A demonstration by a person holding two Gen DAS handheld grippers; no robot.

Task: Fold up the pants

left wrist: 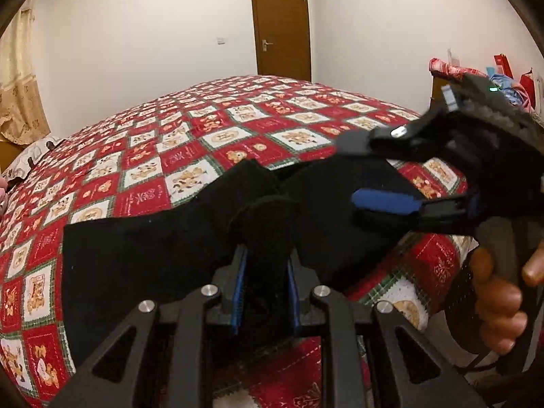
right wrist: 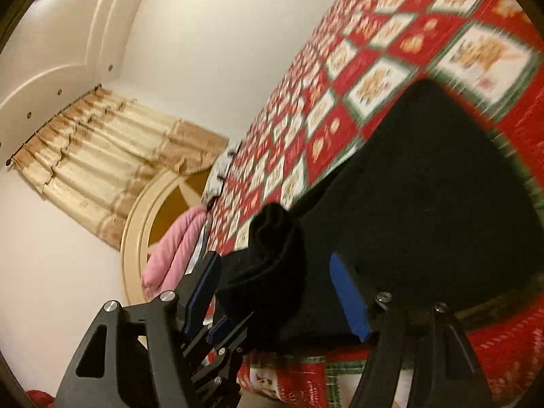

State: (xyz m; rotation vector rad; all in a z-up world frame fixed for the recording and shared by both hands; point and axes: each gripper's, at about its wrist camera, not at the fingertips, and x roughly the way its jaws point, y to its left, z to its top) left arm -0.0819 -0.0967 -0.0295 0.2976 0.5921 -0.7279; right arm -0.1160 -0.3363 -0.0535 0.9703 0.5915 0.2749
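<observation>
Item: pants point(left wrist: 142, 258). Black, soft. In the left view they lie across the lower middle of the frame on the bed point(left wrist: 210, 125), over its red and white patterned quilt, near the bed's near edge. One broad flat panel spreads to the lower left; a narrower part runs toward the centre right. Laid flat, I judge, so a fold can be carried over them.

Item: my left gripper point(left wrist: 265, 238). Fingers nearly closed, blue pads pinching a bunched fold of the pants at lower centre. The cloth rises in a hump between them. I judge the grip is kept to anchor or carry this edge while the other side is let go. It points down toward the bed at a slant.

Item: my right gripper point(left wrist: 370, 176). Seen at the right of the left view, reaching in from the right edge, one finger above the other, well apart. My hand point(left wrist: 493, 299) is wrapped round its handle at lower right. In its own view, strongly tilted, a rolled wad of the pants stands between the fingers point(right wrist: 346, 295), but no pad presses it. Not gripping.

Item: room. Door point(left wrist: 282, 23) at upper centre, curtain point(right wrist: 102, 156) at left.
</observation>
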